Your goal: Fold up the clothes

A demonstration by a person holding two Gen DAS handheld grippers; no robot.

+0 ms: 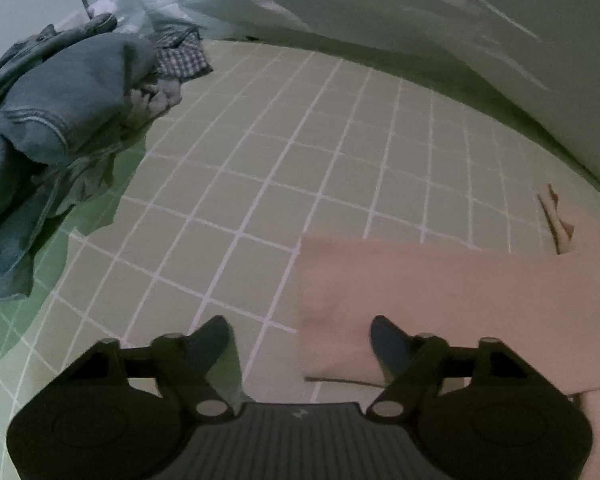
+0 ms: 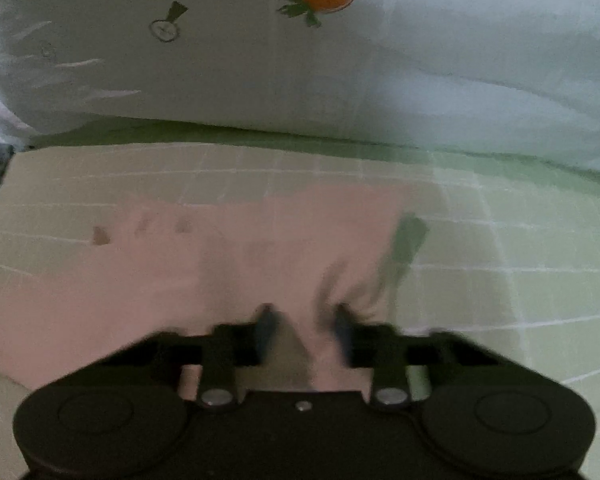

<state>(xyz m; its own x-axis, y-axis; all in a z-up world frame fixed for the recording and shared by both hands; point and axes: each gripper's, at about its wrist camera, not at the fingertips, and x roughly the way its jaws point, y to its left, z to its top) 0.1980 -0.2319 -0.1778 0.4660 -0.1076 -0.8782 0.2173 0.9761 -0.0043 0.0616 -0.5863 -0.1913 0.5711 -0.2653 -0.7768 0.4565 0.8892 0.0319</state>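
Observation:
A pink garment (image 1: 440, 292) lies flat on the checked green bed sheet (image 1: 260, 168), at the lower right of the left wrist view. My left gripper (image 1: 300, 336) is open, its right finger over the garment's left edge and its left finger over bare sheet. In the right wrist view the pink garment (image 2: 180, 264) spreads across the middle, with its right edge rumpled. My right gripper (image 2: 304, 320) is over the garment near that rumpled edge, fingers apart; the view is blurred, so I cannot tell whether cloth is between them.
A heap of blue-grey and checked clothes (image 1: 60, 112) lies at the left. A white quilt with carrot prints (image 2: 300, 60) runs along the far side of the bed. Bare checked sheet (image 2: 520, 260) lies to the right of the garment.

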